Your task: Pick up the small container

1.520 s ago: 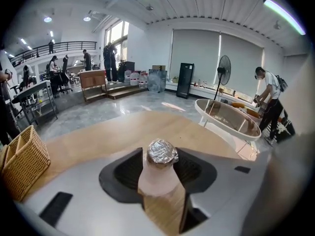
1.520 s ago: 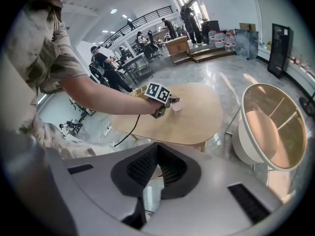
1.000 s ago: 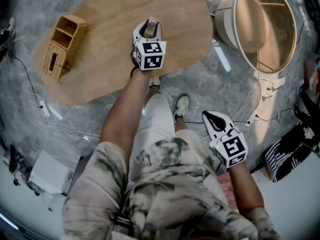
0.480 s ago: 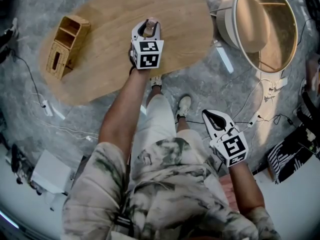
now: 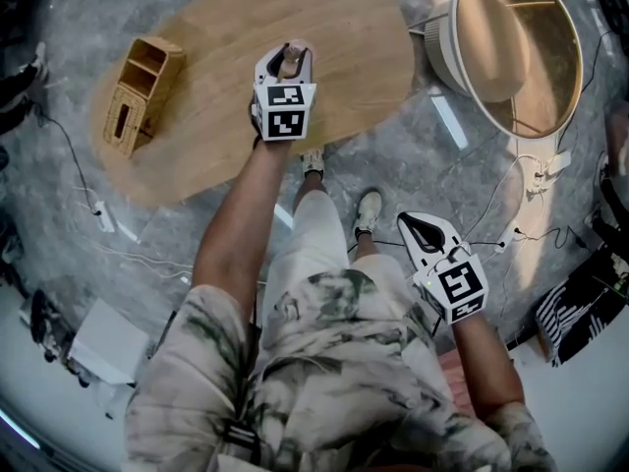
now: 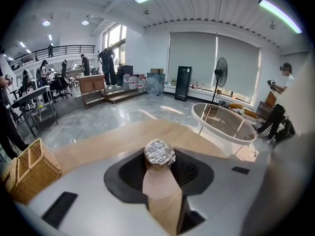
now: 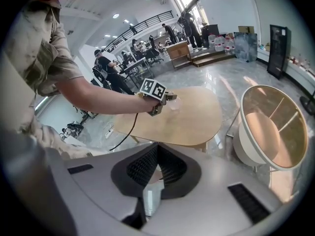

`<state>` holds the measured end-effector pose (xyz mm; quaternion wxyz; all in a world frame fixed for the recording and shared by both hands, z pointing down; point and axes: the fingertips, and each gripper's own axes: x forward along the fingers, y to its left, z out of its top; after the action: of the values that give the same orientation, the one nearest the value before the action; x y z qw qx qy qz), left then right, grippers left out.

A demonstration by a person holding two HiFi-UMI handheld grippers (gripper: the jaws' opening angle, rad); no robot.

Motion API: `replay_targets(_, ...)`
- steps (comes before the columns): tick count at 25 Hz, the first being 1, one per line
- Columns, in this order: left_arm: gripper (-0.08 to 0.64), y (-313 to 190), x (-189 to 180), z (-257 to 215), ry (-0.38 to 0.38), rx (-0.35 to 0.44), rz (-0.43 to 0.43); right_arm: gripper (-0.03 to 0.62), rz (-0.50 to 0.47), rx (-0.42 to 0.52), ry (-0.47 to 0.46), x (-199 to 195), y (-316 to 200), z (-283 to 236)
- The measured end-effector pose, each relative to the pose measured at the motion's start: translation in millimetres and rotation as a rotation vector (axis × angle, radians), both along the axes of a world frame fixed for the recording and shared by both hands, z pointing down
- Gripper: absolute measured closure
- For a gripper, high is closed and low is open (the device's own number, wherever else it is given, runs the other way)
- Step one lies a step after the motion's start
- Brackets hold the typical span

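The small container (image 6: 159, 151), a little tan cup with a crinkled silver foil top, sits between the pads of my left gripper (image 6: 159, 159), which is shut on it. In the head view the left gripper (image 5: 286, 55) holds the container (image 5: 289, 66) above the oval wooden table (image 5: 354, 57). My right gripper (image 5: 425, 232) hangs low beside the person's leg, over the floor, far from the table. In the right gripper view its jaws (image 7: 155, 149) meet with nothing between them, and the left gripper (image 7: 166, 98) shows over the table.
A wicker organiser basket (image 5: 142, 91) stands at the table's left end, also seen as the basket (image 6: 29, 173) in the left gripper view. A round white side table (image 5: 511, 47) stands to the right. Cables and a power strip (image 5: 536, 175) lie on the marble floor.
My left gripper has risen with the container in it, lifting it off the tabletop. The right gripper has stayed where it was.
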<state>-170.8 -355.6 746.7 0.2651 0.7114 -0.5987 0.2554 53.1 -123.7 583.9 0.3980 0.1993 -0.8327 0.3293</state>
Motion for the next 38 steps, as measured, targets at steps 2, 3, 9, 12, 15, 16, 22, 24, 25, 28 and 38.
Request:
replay_targets(2, 0.408, 2, 1, -9, 0.002, 0.0, 0.005, 0.571, 0.01, 0.019, -0.027, 1, 1, -3)
replay_targets(3, 0.409, 3, 1, -14, 0.004, 0.0, 0.008, 0.571, 0.009, 0.024, -0.033, 1, 2, -5)
replay_targets(9, 0.409, 8, 8, -49, 0.011, 0.016, 0.024, 0.571, 0.015, 0.052, -0.055, 10, 4, -20)
replay_targets(12, 0.409, 11, 10, -71, 0.016, 0.035, 0.031, 0.571, 0.02, 0.063, -0.061, 15, 8, -27)
replay_targets(15, 0.41, 14, 13, -92, 0.023, 0.041, 0.046, 0.571, 0.025, 0.075, -0.07, 18, 12, -34)
replay_targets(16, 0.41, 16, 15, -99, 0.025, 0.042, 0.051, 0.571, 0.027, 0.08, -0.074, 20, 13, -37)
replay_targets(22, 0.41, 26, 22, -141, 0.036, 0.049, 0.072, 0.571, 0.034, 0.106, -0.097, 25, 17, -53)
replay_targets(24, 0.409, 31, 24, -155, 0.038, 0.053, 0.079, 0.571, 0.03, 0.116, -0.105, 25, 19, -59)
replay_targets(25, 0.41, 33, 24, -163, 0.04, 0.056, 0.081, 0.571, 0.028, 0.122, -0.11, 25, 19, -61)
replay_targets(28, 0.41, 40, 26, -187, 0.045, 0.064, 0.088, 0.571, 0.019, 0.136, -0.121, 26, 19, -70)
replay_targets(38, 0.41, 67, 27, -247, 0.061, 0.089, 0.103, 0.571, -0.016, 0.17, -0.15, 22, 23, -91)
